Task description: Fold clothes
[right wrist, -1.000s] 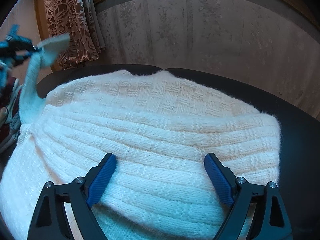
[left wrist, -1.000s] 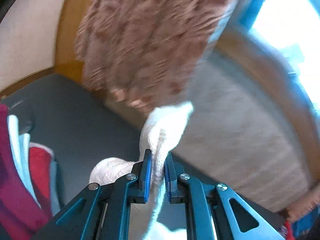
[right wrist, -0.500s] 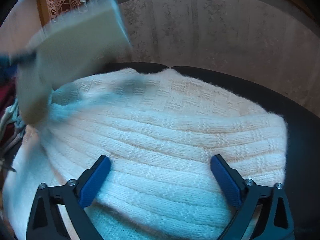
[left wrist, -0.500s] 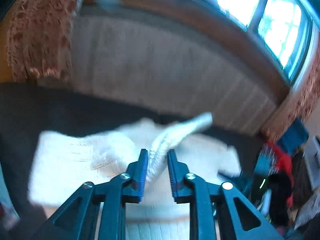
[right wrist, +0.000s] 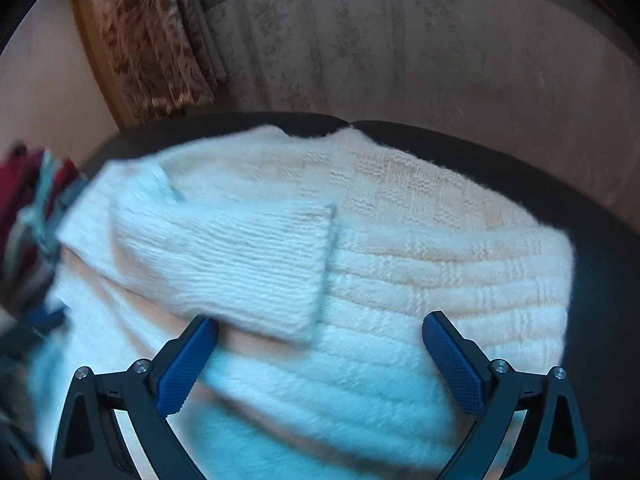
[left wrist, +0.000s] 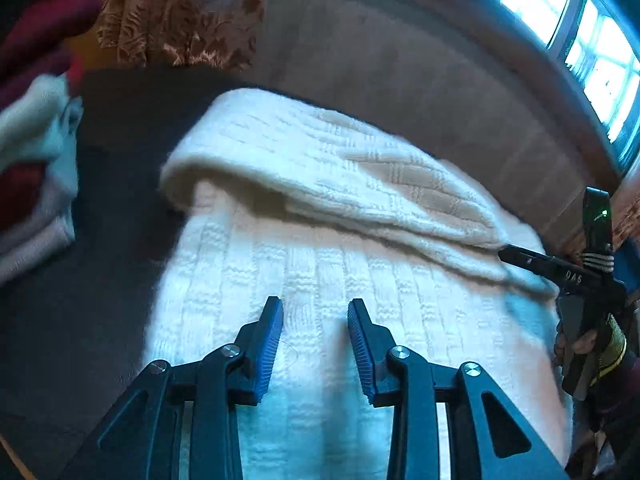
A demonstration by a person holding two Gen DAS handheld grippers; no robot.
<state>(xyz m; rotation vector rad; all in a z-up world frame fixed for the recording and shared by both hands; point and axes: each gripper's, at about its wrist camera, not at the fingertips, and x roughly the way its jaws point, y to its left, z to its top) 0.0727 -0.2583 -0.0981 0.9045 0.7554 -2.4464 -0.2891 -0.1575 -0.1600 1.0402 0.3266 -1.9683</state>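
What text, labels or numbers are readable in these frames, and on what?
"DAS", roughly: pale characters on the black body of the right gripper in the left wrist view; blurred, reading uncertain.
Small print beside the green light on the black device above that gripper: too small to read.
White knit sweater, patterned curtain, clothes pile: no text visible.
Right wrist view: no text.
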